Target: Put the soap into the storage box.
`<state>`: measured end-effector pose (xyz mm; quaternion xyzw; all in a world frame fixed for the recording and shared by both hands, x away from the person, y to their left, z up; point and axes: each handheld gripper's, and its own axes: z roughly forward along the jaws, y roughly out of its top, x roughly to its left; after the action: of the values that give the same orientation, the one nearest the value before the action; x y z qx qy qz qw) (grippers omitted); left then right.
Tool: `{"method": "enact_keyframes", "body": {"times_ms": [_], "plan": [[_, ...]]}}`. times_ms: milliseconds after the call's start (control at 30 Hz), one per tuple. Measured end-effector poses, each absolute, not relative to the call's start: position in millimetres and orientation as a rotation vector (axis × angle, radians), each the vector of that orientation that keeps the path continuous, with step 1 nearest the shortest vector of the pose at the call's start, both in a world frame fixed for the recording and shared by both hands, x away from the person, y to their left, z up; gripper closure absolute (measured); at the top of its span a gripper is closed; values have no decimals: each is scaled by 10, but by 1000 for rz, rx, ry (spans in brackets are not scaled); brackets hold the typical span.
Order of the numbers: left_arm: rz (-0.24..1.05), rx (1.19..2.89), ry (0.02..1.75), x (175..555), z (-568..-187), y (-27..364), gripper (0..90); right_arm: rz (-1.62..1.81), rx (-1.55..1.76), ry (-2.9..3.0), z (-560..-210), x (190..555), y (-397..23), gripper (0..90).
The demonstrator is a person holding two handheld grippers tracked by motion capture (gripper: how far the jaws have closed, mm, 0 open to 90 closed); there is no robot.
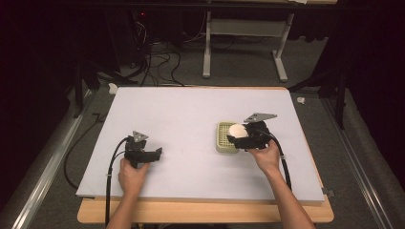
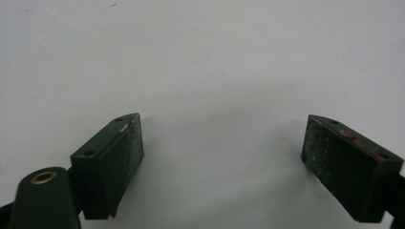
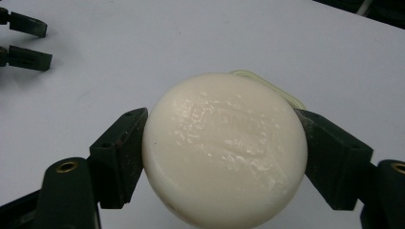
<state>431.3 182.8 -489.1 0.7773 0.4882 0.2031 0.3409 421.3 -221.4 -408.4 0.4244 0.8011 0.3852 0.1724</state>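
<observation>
A round white bar of soap (image 3: pixel 224 148) is clamped between the two black jaws of my right gripper (image 3: pixel 222 157). In the high view the soap (image 1: pixel 237 130) hangs over a pale green slotted soap dish (image 1: pixel 222 138) right of the table's middle, with my right gripper (image 1: pixel 241 136) shut on it. The dish's rim (image 3: pixel 282 93) peeks out behind the soap. My left gripper (image 1: pixel 158 153) rests low at the front left of the table. Its jaws stand wide apart over bare white surface (image 2: pixel 224 86), with nothing between its pads (image 2: pixel 122 162).
The white table top (image 1: pixel 181 109) lies on a wooden board (image 1: pixel 200 212). Black cables (image 1: pixel 112 167) trail from both grippers toward the front edge. Behind the table are a grey desk frame (image 1: pixel 243 43) and floor cables (image 1: pixel 157 62).
</observation>
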Motion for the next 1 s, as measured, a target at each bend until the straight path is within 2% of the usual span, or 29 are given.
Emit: {"method": "enact_keyframes", "body": {"times_ms": [1000], "plan": [[527, 2023, 1269, 4314, -4891, 1829, 146, 1035, 1205, 2323, -4254, 4468, -1959, 237]]}}
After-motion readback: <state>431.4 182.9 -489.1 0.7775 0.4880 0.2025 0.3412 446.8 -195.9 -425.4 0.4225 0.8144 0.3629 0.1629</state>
